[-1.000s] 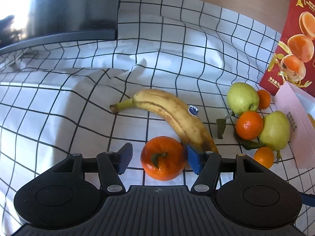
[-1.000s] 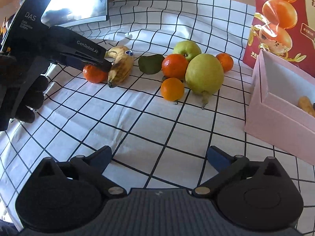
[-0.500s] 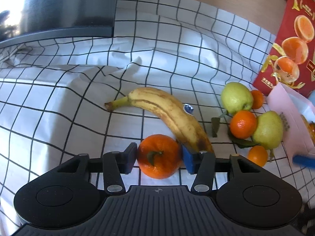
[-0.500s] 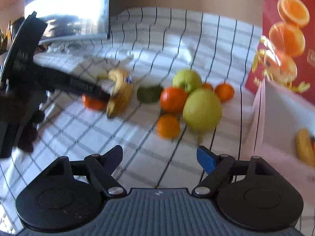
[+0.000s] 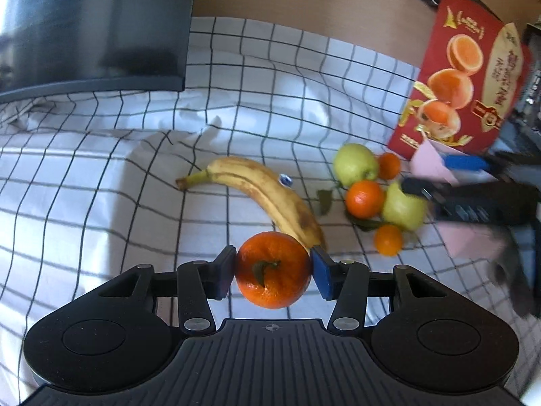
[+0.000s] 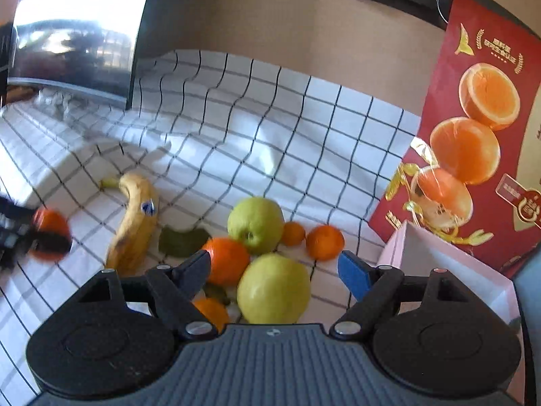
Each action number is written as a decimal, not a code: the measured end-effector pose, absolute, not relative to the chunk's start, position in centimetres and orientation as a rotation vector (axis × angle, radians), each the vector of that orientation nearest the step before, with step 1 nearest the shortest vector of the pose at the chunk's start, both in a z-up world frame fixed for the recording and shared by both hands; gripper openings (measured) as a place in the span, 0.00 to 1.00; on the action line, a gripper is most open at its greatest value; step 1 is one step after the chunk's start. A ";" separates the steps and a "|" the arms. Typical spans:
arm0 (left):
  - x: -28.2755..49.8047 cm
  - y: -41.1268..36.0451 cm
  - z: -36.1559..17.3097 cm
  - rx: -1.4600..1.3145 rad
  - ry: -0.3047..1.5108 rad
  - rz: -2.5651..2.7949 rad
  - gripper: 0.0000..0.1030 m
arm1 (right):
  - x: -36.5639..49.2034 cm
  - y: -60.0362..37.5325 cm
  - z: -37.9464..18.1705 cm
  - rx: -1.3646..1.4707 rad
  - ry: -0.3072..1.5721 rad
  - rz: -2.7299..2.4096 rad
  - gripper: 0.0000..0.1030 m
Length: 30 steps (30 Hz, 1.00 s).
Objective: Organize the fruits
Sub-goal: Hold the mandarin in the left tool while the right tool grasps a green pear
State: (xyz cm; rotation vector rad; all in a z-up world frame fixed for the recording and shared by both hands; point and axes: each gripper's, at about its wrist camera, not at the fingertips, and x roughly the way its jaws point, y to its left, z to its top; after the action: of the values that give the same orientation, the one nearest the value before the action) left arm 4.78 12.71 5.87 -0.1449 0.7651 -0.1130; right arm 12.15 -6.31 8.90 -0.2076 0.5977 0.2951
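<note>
Beside the clamped mandarin [image 5: 273,269], banana [image 5: 260,196] stem points away-left.

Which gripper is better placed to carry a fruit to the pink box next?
Left. The left gripper is shut on an orange, while the right gripper is open around a pear, nearer the pink box.

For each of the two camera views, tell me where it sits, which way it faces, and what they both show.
Left wrist: sits on the left gripper, looks forward along its jaws, which are shut on a tangerine; beyond lie the banana and the right gripper, blurred.
Right wrist: sits on the right gripper, jaws open above a green pear, facing the fruit pile and pink box; the left gripper shows blurred at left.
Shared: banana, held tangerine, red orange carton, checked cloth.
</note>
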 end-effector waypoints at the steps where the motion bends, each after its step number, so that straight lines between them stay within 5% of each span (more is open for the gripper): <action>1: 4.4 12.7 5.9 -0.153 0.770 -0.119 0.52 | 12.6 -6.1 9.1 -0.204 0.599 0.304 0.81; 16: 1.5 12.8 5.4 -0.254 0.774 -0.142 0.52 | 26.6 -2.3 5.9 -0.019 0.951 0.217 0.80; 23: 1.2 12.2 4.7 -0.276 0.793 -0.151 0.52 | 27.0 -0.6 6.1 -0.221 0.999 0.268 0.57; 30: 1.2 11.6 4.4 -0.270 0.815 -0.141 0.52 | 26.2 -1.0 6.5 -0.204 0.995 0.361 0.57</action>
State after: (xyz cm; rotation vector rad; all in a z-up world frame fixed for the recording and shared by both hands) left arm 1.24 11.57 4.37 -0.2705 0.8147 -0.1405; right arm 26.19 -1.04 6.46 -0.2045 0.9954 0.3607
